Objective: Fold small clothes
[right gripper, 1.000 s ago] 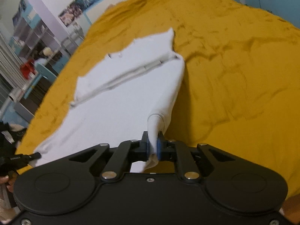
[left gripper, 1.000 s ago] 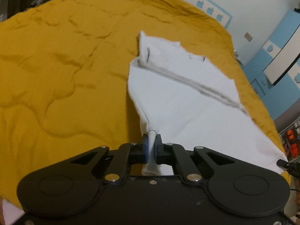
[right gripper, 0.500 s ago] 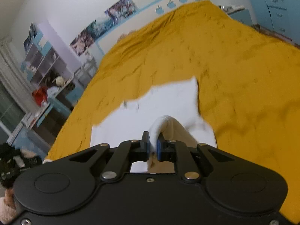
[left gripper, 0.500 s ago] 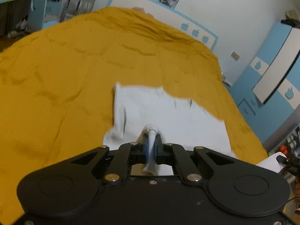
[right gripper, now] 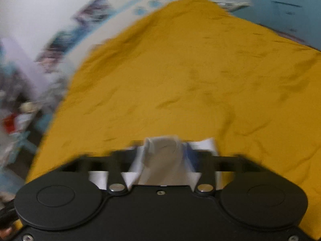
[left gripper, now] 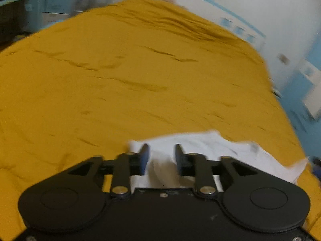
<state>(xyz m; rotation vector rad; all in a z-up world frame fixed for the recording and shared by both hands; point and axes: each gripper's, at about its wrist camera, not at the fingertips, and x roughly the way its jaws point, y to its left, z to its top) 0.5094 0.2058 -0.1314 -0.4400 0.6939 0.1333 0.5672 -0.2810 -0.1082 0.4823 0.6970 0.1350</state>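
A small white garment (left gripper: 216, 146) lies folded over on the mustard-yellow bedspread (left gripper: 140, 76), mostly hidden under my grippers. My left gripper (left gripper: 162, 150) is open, its jaws spread apart over the garment's near left edge, with white cloth loose between them. In the blurred right wrist view my right gripper (right gripper: 163, 150) is also open, its jaws wide apart, and a fold of the white garment (right gripper: 162, 150) stands up between them.
The yellow bedspread (right gripper: 190, 76) stretches far ahead in both views. A white wall with posters (right gripper: 90, 20) is behind the bed. Blue cabinets (left gripper: 307, 84) stand to the right and cluttered shelves (right gripper: 18, 112) to the left.
Both grippers carried the garment's near edge forward over its far part, then opened and let go. Both views are now motion-blurred.
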